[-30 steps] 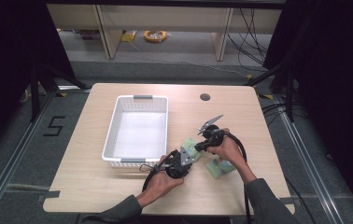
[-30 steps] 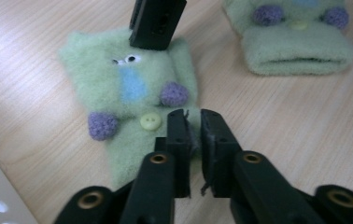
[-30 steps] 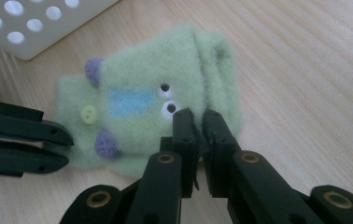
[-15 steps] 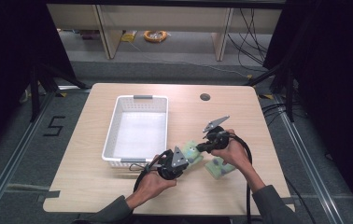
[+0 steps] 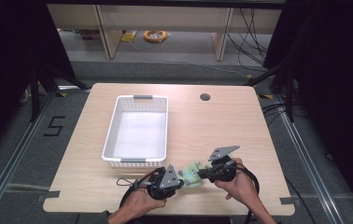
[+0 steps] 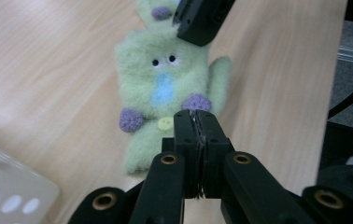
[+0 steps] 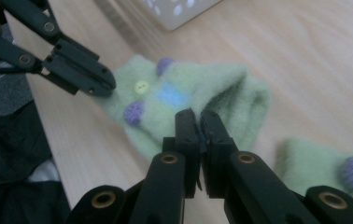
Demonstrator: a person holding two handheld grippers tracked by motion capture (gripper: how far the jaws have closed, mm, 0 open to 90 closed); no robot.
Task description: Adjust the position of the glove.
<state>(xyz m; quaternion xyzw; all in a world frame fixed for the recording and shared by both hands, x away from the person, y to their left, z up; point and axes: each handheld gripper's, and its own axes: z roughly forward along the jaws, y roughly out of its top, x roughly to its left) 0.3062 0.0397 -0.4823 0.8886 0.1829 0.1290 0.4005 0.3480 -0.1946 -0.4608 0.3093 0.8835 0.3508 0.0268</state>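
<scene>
A fuzzy green sock with a little face, purple dots and a yellow button (image 6: 165,93) lies on the wooden bench (image 5: 240,121), near its front edge. The left gripper (image 6: 196,114) is clenched on the sock's edge, and the right gripper (image 7: 198,116) pinches its other end too. A white plastic basket (image 5: 114,122) sits close by — a second green sock (image 7: 324,172) lies just beside the first.

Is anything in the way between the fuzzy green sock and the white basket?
Nothing visible is. Bare table lies between the green sock and the white basket. The left gripper and right gripper are both shut at the sock's two ends.
</scene>
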